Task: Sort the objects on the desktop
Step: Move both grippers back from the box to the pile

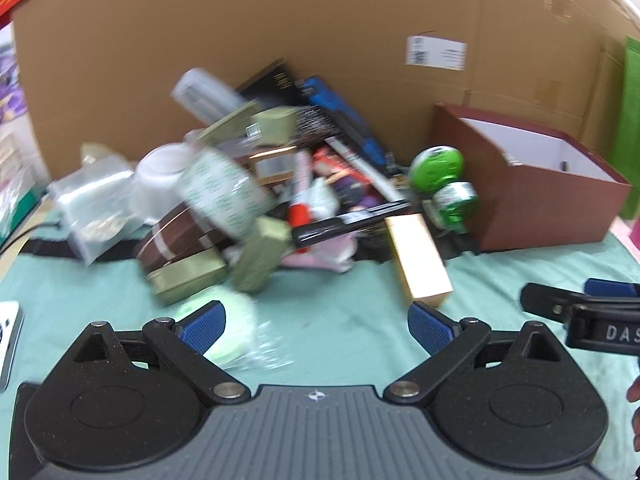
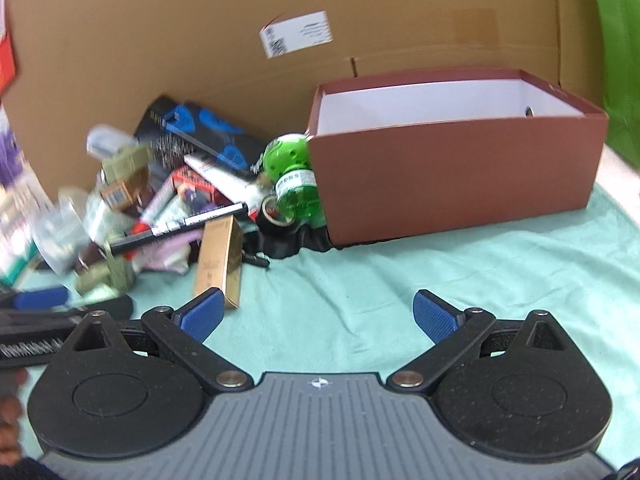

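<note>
A heap of desktop objects lies on the mint-green cloth (image 1: 344,320) against a cardboard wall. It holds a gold box (image 1: 418,256), a black pen (image 1: 352,220), a green bottle (image 1: 438,168), a red marker (image 1: 300,196) and a patterned white tube (image 1: 224,196). My left gripper (image 1: 316,328) is open and empty, just in front of the heap, above a pale green wrapped pad (image 1: 236,332). My right gripper (image 2: 318,316) is open and empty over bare cloth, in front of the open maroon box (image 2: 456,184). The gold box (image 2: 220,260) lies just beyond its left fingertip.
The maroon box (image 1: 532,204) has a white inside and stands right of the heap. The cardboard wall (image 1: 280,20) closes the back. A clear plastic bag (image 1: 88,208) and brown tape rolls (image 1: 176,236) lie at the heap's left. A white device (image 1: 8,340) sits at the left edge.
</note>
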The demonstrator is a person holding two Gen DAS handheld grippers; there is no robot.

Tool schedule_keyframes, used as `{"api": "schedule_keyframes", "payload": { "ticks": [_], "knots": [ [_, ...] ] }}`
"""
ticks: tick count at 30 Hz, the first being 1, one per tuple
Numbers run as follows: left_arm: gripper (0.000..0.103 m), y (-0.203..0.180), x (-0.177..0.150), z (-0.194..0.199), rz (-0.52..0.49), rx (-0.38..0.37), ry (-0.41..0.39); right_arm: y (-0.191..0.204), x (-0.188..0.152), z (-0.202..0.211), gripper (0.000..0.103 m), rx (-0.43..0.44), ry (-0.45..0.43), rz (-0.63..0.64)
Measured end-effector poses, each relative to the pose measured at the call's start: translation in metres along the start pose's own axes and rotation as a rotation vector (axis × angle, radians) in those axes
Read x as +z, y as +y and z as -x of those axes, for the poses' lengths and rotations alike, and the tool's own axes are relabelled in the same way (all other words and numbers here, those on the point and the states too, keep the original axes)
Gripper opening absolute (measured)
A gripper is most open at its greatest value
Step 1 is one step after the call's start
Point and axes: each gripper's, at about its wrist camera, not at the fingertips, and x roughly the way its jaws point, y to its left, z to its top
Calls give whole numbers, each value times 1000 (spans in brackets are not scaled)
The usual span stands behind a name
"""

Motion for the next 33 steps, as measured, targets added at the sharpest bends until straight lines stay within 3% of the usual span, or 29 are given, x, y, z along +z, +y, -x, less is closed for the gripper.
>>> {"api": "schedule_keyframes", "payload": {
  "ticks": [10,14,20,23,28,33],
  "knots": [
    [100,41,-10,-11,91,41,42,25,3,-18,98,-2,22,88],
    [100,59,-17,-13,131,-6,50,35,4,-27,98,19,36,125],
    [97,86,-23,-14,222,-67,48,62,2,-37,98,97,34,291],
    [90,87,-20,-19,210,-69,54,74,1,-44,98,117,30,350],
    [90,80,-18,-26,160,-116,58,83,5,-58,97,113,36,365],
    [90,77,-16,-36,123,-98,62,82,10,-68,94,102,36,348]
  ]
}}
